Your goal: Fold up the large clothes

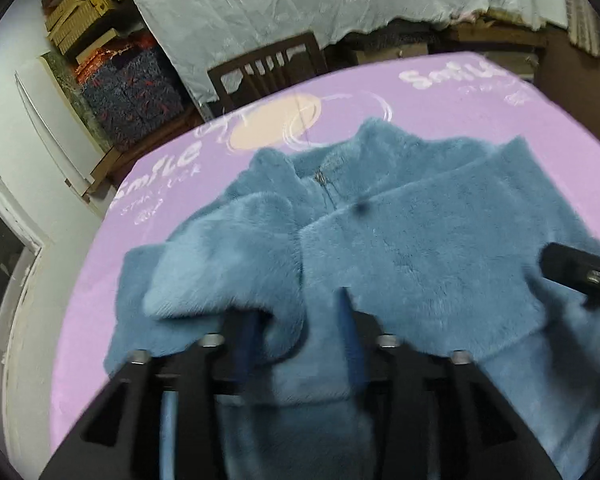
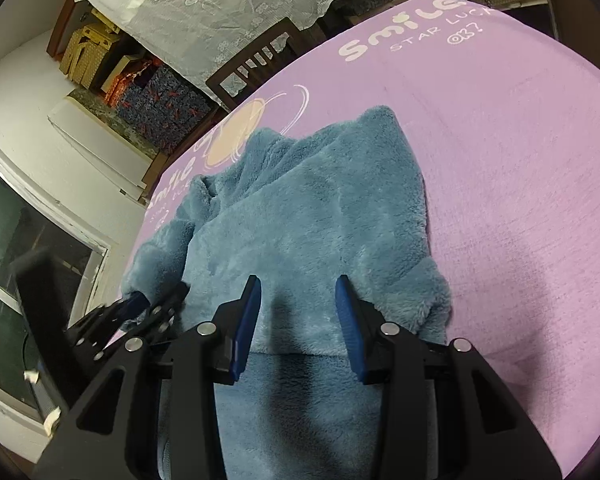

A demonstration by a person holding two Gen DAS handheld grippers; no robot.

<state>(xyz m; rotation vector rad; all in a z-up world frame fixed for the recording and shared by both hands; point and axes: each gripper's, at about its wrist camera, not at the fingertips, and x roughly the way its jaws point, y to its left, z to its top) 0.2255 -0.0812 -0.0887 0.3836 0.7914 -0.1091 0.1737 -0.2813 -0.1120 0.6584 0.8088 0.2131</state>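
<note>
Lying on the lilac blanket (image 2: 520, 184), the blue fleece jacket (image 2: 320, 216) is looking partly folded: both sleeves are sitting crossed over the chest, the right-hand one lying on top, and the collar with its zip (image 1: 325, 184) is pointing toward the far edge. The near hem appears to be lifting off the surface and hanging toward the cameras, so my guess is that a bottom-to-top fold is getting under way; that fold and any final halving are still waiting to be done.

The left claw (image 1: 300, 320) is sitting over the near left part of the jacket with a fleece ridge bulging between its blue pads; they are standing a little apart, and whether they are actually pinching the fabric I cannot tell, since motion blur is smearing that area. The right claw (image 2: 298, 304) is hovering over the lower middle of the jacket with its pads plainly spread and nothing between them.

The surface carrying it all is wearing a lilac blanket printed with white lettering and a pale planet motif (image 2: 236, 136). Beyond it, a dark wooden chair (image 1: 268, 68) is standing under a white lace cloth (image 2: 220, 12), stacked boxes (image 1: 84, 4) are filling the far corner, and a dark window (image 2: 32, 248) is showing at the left wall.
</note>
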